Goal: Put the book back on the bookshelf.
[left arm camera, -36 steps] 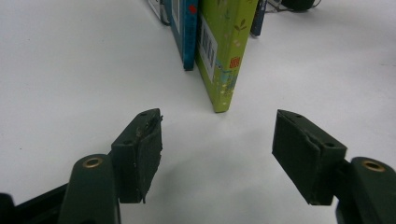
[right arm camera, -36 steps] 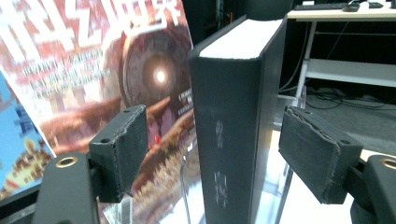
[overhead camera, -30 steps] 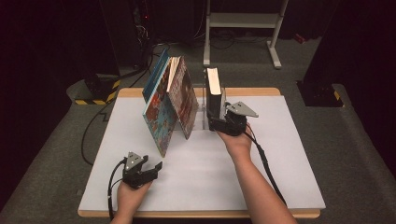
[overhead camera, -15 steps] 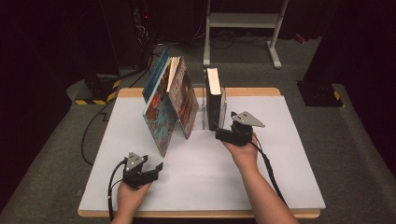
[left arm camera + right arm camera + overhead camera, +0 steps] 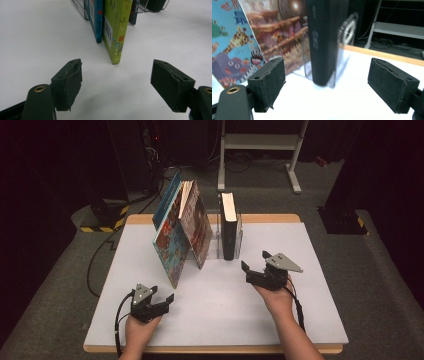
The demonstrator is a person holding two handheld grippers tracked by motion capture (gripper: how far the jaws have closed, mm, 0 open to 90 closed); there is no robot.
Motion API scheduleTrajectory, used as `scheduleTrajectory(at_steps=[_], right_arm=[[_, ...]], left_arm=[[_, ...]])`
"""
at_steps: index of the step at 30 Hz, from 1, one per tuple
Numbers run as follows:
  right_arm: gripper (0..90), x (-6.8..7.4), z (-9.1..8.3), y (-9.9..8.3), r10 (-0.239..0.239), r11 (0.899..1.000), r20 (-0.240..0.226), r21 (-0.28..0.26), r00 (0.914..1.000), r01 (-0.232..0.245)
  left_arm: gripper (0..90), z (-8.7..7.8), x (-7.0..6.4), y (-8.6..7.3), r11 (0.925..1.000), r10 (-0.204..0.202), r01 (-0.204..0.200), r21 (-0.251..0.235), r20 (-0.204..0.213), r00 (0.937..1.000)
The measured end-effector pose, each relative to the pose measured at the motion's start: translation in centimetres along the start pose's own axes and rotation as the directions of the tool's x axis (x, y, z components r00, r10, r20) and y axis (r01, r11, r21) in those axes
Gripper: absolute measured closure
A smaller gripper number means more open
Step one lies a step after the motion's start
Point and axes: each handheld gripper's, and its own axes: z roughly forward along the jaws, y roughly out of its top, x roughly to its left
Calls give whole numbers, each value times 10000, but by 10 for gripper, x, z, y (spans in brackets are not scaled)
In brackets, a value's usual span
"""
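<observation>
The black book stands upright in a clear holder near the table's far edge. The right gripper hovers just in front of the book, apart from it, jaws spread wide and empty. Left of the book, the picture books lean together. The left gripper sits well forward-left of the book near the front edge, jaws wide, empty, with bare tabletop around.

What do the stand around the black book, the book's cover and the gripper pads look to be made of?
The stand looks like clear acrylic: see-through, with glossy edges. The black book seems to have a matte hard cover, maybe cloth or coated board; blur leaves that open. The pads on the right gripper look like dark, rough-textured foam or rubber, frayed at the edges.
</observation>
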Motion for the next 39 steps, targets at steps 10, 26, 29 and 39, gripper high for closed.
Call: scheduleTrajectory(at_steps=[10, 26, 29, 39], right_arm=[[138, -29, -54, -36, -91, 9999, 672, 126, 9977, 82], [139, -56, -75, -83, -545, 9926, 1229, 1149, 9909, 403], [139, -56, -74, -85, -502, 9918, 1196, 1226, 9916, 355], [138, -55, -72, -87, -412, 9911, 1404, 1315, 9892, 227]], left_arm=[[246, -12, 1, 10, 9955, 77, -63, -941, 151, 9999], [165, -29, 16, 19, 9873, 578, -615, -1466, -293, 9979], [152, -27, 16, 18, 9890, 605, -634, -1339, -254, 9978], [124, -27, 18, 15, 9908, 793, -811, -1081, -207, 9966]])
